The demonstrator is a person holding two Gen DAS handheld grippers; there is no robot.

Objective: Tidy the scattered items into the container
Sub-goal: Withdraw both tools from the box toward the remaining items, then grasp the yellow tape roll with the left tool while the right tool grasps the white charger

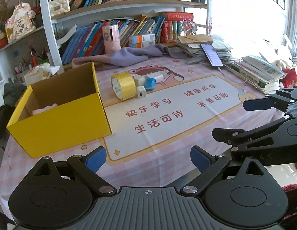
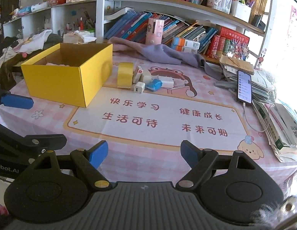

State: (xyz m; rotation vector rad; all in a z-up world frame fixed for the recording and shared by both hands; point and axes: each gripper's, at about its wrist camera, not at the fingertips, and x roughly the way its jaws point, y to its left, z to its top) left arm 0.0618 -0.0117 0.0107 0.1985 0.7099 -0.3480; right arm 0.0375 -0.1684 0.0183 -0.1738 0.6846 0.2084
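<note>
The left gripper [image 1: 148, 160] hangs over the near edge of the table with its two blue fingers [image 1: 96, 160] spread wide and nothing between them. The right gripper [image 2: 144, 154] is beside it, also wide open and empty, above the pink checked table mat [image 2: 167, 149]. Each gripper can be seen at the edge of the other one's view. Farther out on the mat are red printed words on a white patch. To the left stands the yellow box [image 2: 71, 80], open at the top, with something pale pink lying at the bottom. Just to the right of the box, the scattered things sit in a small bunch: a roll of yellow tape [image 2: 125, 74] standing on its edge, a little white plug cube [image 2: 138, 89] in front, a blue toy-like thing [image 2: 154, 85] next to it, and a few more white blocks [image 2: 167, 82] behind, all close together. Behind them lies a purple cloth [image 2: 159, 54]. At the right a phone [image 2: 244, 86] with its screen lit leans on a heap of books and papers, with a cable plugged in. Rows of books fill the shelves at the back.
</note>
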